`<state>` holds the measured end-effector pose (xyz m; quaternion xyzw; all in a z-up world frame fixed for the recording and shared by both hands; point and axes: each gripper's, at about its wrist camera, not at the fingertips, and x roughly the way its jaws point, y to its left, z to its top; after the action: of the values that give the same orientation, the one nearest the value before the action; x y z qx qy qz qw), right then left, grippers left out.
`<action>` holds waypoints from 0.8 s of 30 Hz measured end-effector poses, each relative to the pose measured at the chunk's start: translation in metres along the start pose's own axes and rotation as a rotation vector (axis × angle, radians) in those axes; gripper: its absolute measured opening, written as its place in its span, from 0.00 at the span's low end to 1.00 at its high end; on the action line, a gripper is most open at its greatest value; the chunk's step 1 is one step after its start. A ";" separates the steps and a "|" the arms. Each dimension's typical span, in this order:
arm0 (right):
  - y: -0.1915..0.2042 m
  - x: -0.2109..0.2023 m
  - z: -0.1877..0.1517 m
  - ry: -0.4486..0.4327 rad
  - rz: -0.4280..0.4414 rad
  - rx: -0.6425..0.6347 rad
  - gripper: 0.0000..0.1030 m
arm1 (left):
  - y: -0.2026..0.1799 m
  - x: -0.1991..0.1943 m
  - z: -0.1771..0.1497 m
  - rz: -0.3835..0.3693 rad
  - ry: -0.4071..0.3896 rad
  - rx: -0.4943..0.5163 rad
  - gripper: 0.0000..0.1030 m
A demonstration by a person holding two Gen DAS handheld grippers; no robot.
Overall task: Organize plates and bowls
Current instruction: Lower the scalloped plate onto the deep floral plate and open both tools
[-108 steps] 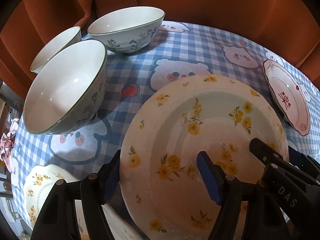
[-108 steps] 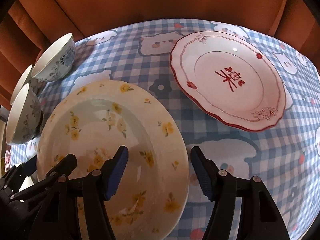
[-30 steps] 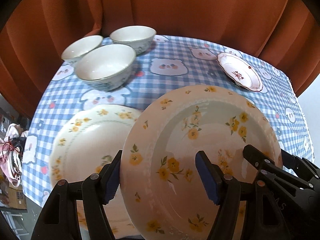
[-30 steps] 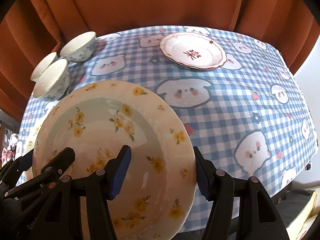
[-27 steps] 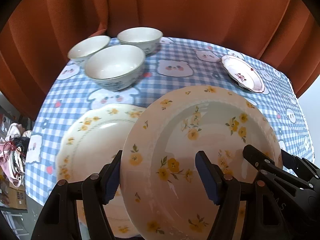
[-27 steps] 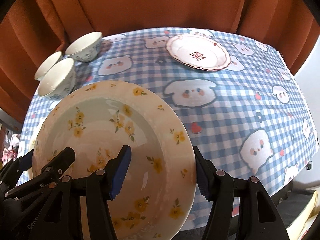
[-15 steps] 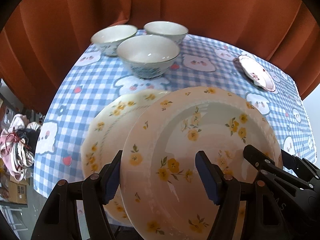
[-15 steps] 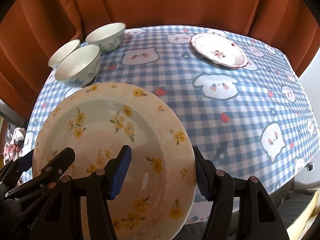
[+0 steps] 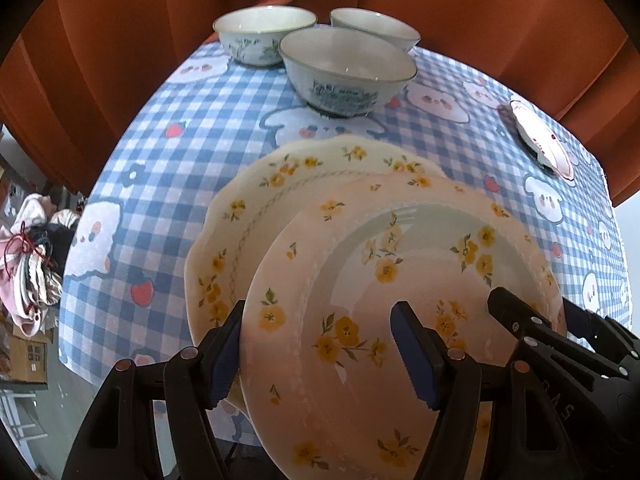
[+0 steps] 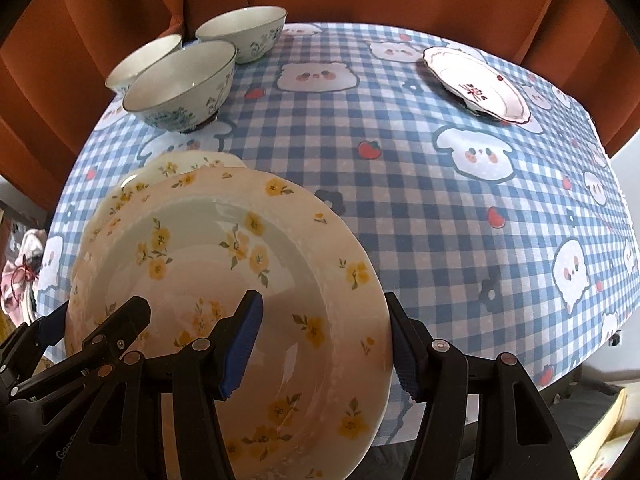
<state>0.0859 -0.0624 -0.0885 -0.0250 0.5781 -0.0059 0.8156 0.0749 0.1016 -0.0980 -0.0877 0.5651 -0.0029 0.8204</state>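
Since the earlier frames the yellow-flowered plate has been carried off its spot in the middle of the table and brought to the near left corner, where it now hangs over the scalloped plate with the same yellow blossoms; the scalloped plate lies flat on the blue checked tablecloth, and only its far and left rim shows from under the carried one. The left gripper is clamped across the plate's left rim, one blue pad on the outer edge and the other inside the well, its jaws held at a moderate gap by the rim between them. The right gripper grips the opposite rim in the same way, one pad in the well and one outside the edge. Whether the carried plate touches the one below cannot be told. Three bowls stand clustered at the far left of the table, and the red-trimmed plate lies well apart at the far right.
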 end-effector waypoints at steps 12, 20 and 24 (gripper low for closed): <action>0.012 0.013 0.022 -0.009 -0.045 -0.069 0.63 | 0.003 0.020 0.005 0.004 0.052 -0.026 0.70; 0.015 0.025 0.030 0.015 -0.042 -0.092 0.63 | -0.001 0.024 0.010 0.067 0.026 -0.019 0.74; 0.015 0.027 0.031 0.010 -0.037 -0.099 0.63 | -0.003 0.027 0.011 0.083 0.004 -0.010 0.79</action>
<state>0.1239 -0.0469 -0.1048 -0.0761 0.5811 0.0075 0.8103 0.0950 0.0970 -0.1185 -0.0684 0.5697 0.0337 0.8183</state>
